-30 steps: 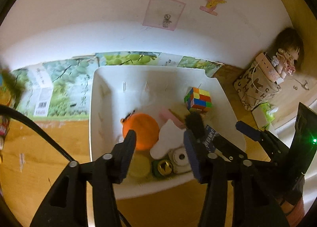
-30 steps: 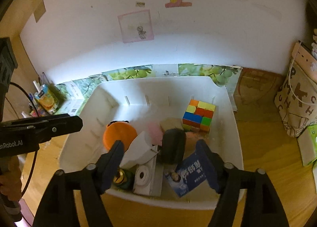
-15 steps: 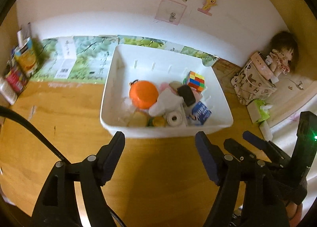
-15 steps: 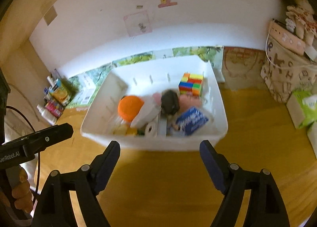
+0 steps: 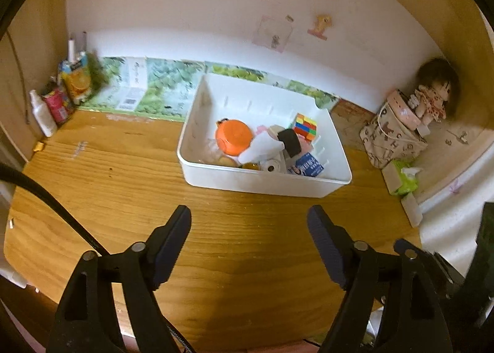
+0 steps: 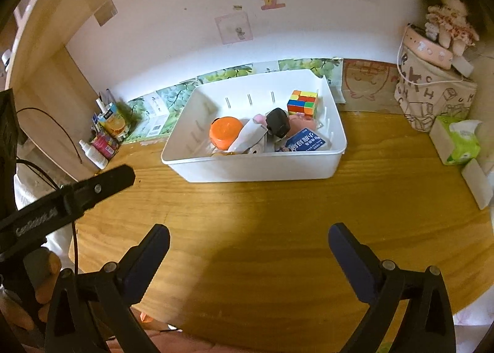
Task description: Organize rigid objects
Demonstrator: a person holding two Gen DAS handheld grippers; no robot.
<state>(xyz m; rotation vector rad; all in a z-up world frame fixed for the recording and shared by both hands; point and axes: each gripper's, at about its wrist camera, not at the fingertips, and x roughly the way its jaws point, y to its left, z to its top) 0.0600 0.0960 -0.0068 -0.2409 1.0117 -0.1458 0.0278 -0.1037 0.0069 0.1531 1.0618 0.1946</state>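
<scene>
Nearest the cameras, the left claw (image 5: 248,222) hangs over bare wood by the near edge of the worktop (image 5: 129,186). Its jaws stand apart and have just been opening, with nothing between them. The right claw (image 6: 248,240) hangs beside it over the same near strip, its jaws spread wide and likewise just opened further, also with nothing between them. In the right wrist view, one black finger of the left claw reaches in from the left side, well short of the bin.

Past the bare middle of the worktop, toward the far edge, sits the white bin (image 5: 265,181), its far side near the wall. The rigid objects lie inside it, crowded toward its near wall and right half. An orange round container (image 5: 233,137) sits left of centre. A white tube-like piece (image 5: 261,147) leans against it. A black block (image 5: 289,142) lies just right of that, and a colourful puzzle cube (image 5: 305,126) stands by the far right side. A blue printed card box (image 5: 308,164) and a small white roll (image 5: 271,167) rest against the near wall.

At the far left corner stand a juice carton (image 5: 75,81) and small bottles. At the far right corner a patterned bag (image 5: 392,137) carries a doll (image 5: 432,100), with a green tissue pack (image 5: 404,177) in front of it.
</scene>
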